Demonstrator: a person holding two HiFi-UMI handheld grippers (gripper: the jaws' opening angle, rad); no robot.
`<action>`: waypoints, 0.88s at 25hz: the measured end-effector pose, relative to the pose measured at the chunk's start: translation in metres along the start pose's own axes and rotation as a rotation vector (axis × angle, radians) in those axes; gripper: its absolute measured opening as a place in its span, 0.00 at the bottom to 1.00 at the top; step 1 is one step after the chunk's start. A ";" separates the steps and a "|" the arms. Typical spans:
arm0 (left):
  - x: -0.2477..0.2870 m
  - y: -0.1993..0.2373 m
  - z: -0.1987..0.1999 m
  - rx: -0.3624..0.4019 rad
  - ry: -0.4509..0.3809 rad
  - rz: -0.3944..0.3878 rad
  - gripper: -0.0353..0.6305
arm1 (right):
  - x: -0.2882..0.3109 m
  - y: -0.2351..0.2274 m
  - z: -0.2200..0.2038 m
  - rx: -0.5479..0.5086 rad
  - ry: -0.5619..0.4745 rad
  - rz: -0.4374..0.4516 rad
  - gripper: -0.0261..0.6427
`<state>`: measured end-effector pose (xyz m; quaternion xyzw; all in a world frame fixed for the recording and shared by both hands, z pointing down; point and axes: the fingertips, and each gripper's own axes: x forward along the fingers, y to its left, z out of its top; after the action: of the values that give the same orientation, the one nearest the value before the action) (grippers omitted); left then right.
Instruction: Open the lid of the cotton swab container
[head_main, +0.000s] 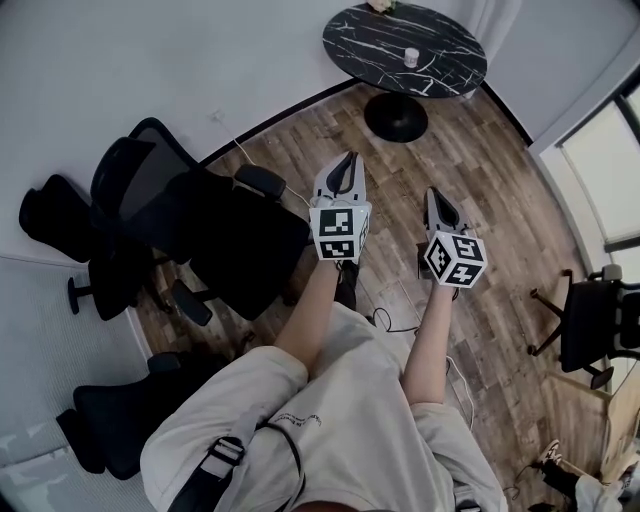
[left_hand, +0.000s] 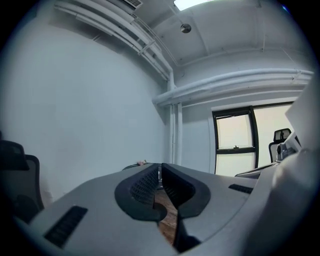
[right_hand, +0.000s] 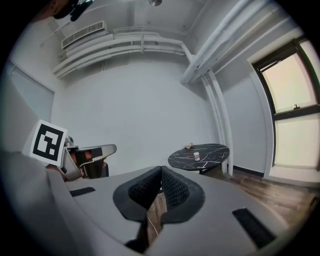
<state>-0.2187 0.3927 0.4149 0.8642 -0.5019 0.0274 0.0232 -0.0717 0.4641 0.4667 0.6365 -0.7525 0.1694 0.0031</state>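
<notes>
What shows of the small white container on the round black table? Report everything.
The container is a small, pale, squat cylinder that stands upright near the middle of the dark, marble-look table. It touches only the table. It is too small to tell its lid's state or any print.

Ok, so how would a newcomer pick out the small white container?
Find the round black marble table with white veins at the far end of the wooden floor. Near its middle stands a small white cylindrical container, upright. Its only neighbour, a pale clump at the table's far edge, is low and irregular, not a neat cylinder.
</notes>
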 end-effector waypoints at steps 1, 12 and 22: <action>0.010 0.002 -0.001 -0.002 0.005 0.002 0.11 | 0.007 -0.004 0.000 0.019 0.001 0.005 0.09; 0.120 0.016 0.011 0.040 -0.032 -0.026 0.09 | 0.104 -0.058 0.040 0.054 -0.048 0.016 0.09; 0.231 0.040 0.024 0.012 -0.026 -0.104 0.09 | 0.194 -0.085 0.079 0.037 -0.031 0.013 0.09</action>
<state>-0.1384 0.1711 0.4080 0.8894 -0.4566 0.0179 0.0131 -0.0104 0.2470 0.4561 0.6341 -0.7532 0.1735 -0.0213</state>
